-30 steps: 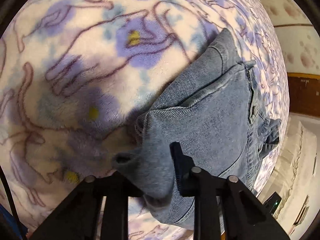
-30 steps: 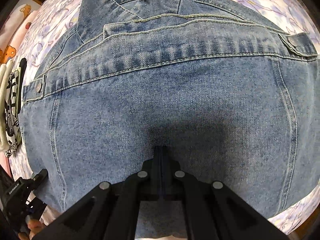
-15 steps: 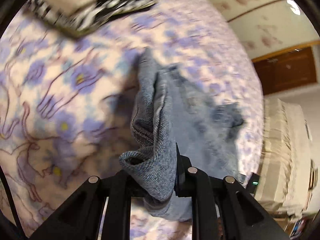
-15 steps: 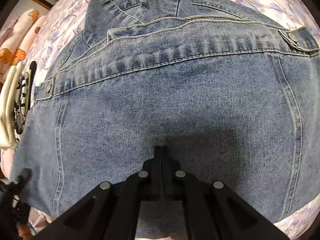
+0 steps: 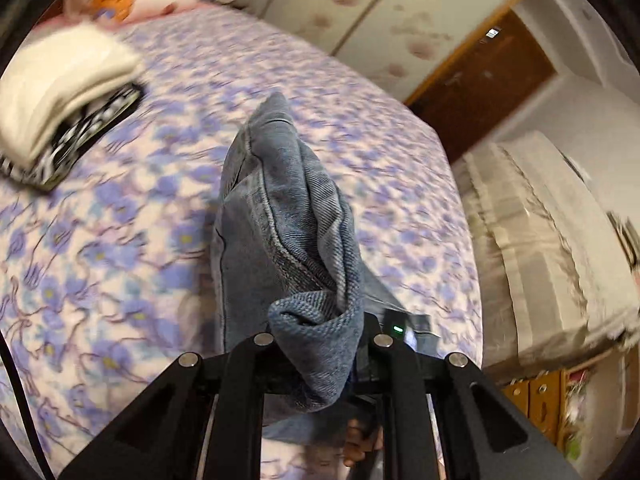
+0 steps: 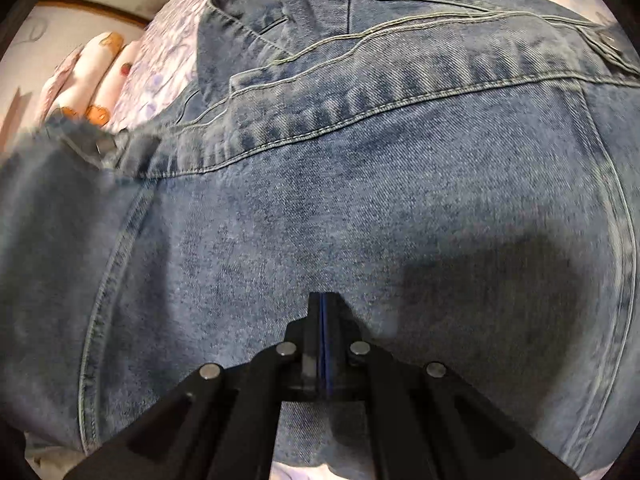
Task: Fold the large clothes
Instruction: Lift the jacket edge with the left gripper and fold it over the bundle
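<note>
While our left claw (image 5: 320, 344) pinches a thick bunched edge of the denim jacket (image 5: 276, 216) above the bed (image 5: 120, 240), our right claw (image 6: 324, 320), pressed together, pins its back panel; heavy, stiff cloth, best gripped at seams.

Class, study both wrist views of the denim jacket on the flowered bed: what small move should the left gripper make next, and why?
Probably carry the raised denim across and lay it over the jacket's flat panel. The left gripper is clamped on a bunched part of the denim jacket, lifted above the flowered blanket. The right gripper, fingers closed together, rests on the spread panel, apparently pinning it.
</note>
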Action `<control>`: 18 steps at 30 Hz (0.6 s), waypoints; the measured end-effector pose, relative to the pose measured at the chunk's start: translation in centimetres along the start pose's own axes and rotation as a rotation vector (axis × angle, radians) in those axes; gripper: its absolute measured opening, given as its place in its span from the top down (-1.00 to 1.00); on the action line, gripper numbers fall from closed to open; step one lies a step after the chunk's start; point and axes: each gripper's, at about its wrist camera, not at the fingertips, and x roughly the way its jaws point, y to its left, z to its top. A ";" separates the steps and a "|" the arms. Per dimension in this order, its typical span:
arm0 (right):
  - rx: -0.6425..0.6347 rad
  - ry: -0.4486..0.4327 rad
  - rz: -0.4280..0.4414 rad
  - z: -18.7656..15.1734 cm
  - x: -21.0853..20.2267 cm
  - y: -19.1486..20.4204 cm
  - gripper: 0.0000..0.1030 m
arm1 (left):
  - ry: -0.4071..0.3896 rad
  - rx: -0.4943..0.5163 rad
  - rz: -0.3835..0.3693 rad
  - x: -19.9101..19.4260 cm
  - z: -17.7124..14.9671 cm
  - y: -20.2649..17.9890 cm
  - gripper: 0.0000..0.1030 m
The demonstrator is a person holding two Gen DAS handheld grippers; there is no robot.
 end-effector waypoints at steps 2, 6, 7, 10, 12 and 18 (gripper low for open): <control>-0.008 0.006 0.010 1.0 -1.1 -1.4 1.00 | 0.001 0.032 -0.019 0.5 -0.9 -3.1 0.74; -0.017 -0.020 0.038 2.1 -4.1 -4.6 1.00 | 0.016 0.141 -0.054 1.8 -3.9 -9.1 0.74; -0.017 -0.032 0.050 2.5 -5.1 -5.6 1.00 | 0.026 0.171 -0.066 2.3 -4.8 -10.6 0.74; -0.005 -0.083 0.112 3.5 -8.9 -9.3 1.00 | 0.091 0.216 -0.099 4.5 -8.0 -14.5 0.73; 0.017 -0.119 0.171 3.8 -11.3 -11.9 1.00 | 0.140 0.256 -0.103 6.2 -10.3 -16.4 0.73; 0.041 -0.195 0.185 4.4 -16.3 -18.4 1.00 | 0.244 0.382 -0.067 9.9 -15.8 -20.4 0.73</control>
